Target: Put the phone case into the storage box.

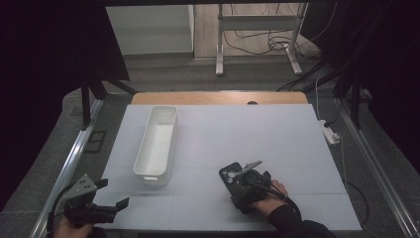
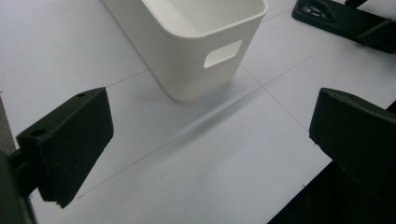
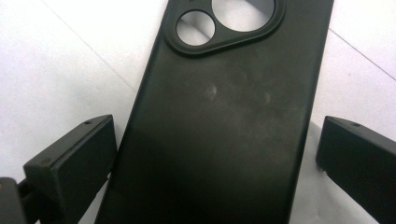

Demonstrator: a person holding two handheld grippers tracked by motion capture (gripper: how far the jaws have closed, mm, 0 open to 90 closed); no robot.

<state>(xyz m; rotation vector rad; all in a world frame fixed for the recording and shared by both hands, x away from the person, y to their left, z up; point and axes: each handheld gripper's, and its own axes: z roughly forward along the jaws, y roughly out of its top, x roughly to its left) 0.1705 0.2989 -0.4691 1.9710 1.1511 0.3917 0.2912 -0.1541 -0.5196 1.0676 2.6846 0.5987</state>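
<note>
A black phone case (image 3: 224,116) lies flat on the white table, camera cut-outs facing away from me; it also shows in the high view as the phone case (image 1: 230,175) and in the left gripper view as the phone case (image 2: 336,16). My right gripper (image 3: 215,158) is open, one jaw standing on each side of the case's near end, small gaps left on both sides. In the high view the right gripper (image 1: 246,182) covers the case's near part. A white oblong bin (image 1: 157,143), empty, sits left of centre. My left gripper (image 1: 115,204) hangs open at the table's front left corner, facing the bin (image 2: 196,42).
The white table surface (image 1: 247,134) has a wooden edge at the back. A power strip (image 1: 331,134) and cables lie off the right side. Metal rails run along both sides, and a stand's legs rise behind the table.
</note>
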